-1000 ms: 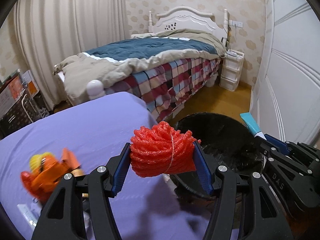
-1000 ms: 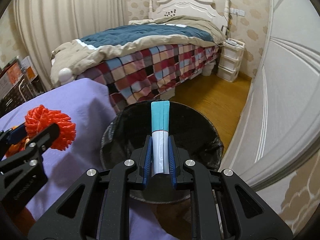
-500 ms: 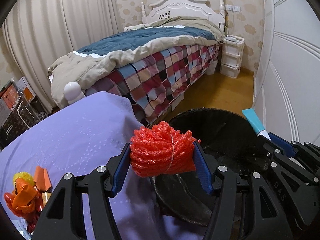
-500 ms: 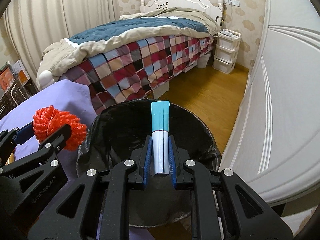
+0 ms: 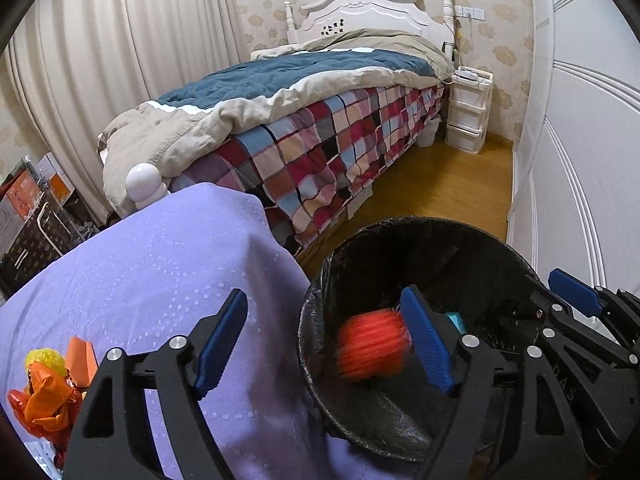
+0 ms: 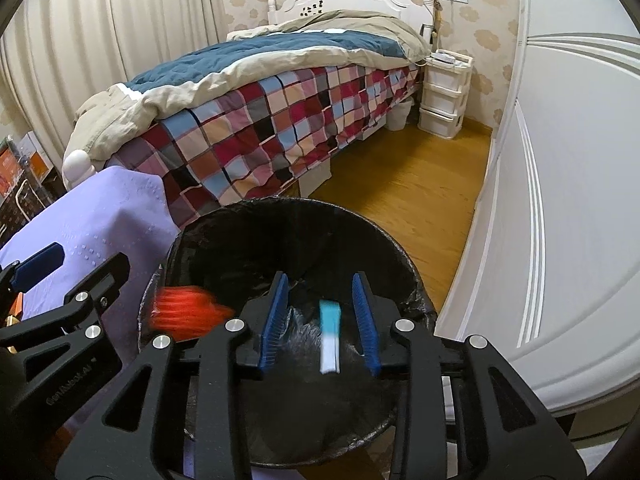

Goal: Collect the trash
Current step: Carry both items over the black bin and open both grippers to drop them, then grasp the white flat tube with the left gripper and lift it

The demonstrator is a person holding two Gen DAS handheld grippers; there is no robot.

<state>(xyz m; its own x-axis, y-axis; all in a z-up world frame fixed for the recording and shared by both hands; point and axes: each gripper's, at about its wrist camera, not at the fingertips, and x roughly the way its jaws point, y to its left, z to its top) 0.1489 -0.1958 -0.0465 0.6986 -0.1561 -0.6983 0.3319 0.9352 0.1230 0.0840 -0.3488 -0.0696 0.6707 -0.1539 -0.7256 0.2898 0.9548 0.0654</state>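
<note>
A black-lined trash bin (image 5: 316, 320) (image 6: 404, 264) stands beside the purple-covered table. My left gripper (image 5: 324, 338) is open over the bin's left rim. A red foam net ball (image 5: 372, 346), blurred, is falling free inside the bin; it also shows in the right wrist view (image 6: 186, 312). My right gripper (image 6: 320, 320) is open above the bin. A teal and white tube (image 6: 330, 334), blurred, is dropping between its fingers. The right gripper also shows in the left wrist view (image 5: 572, 292).
The purple table (image 5: 132, 276) holds orange and yellow wrappers (image 5: 48, 388) at its left. A bed with a plaid cover (image 5: 340, 136) stands behind. White wardrobe doors (image 6: 560, 200) are at the right. A white drawer unit (image 6: 444, 92) stands by the bed.
Both grippers have opened over the bin. The red net ball and the tube have left the fingers and are falling into the bin. Both grippers moved right, further over the bin.
</note>
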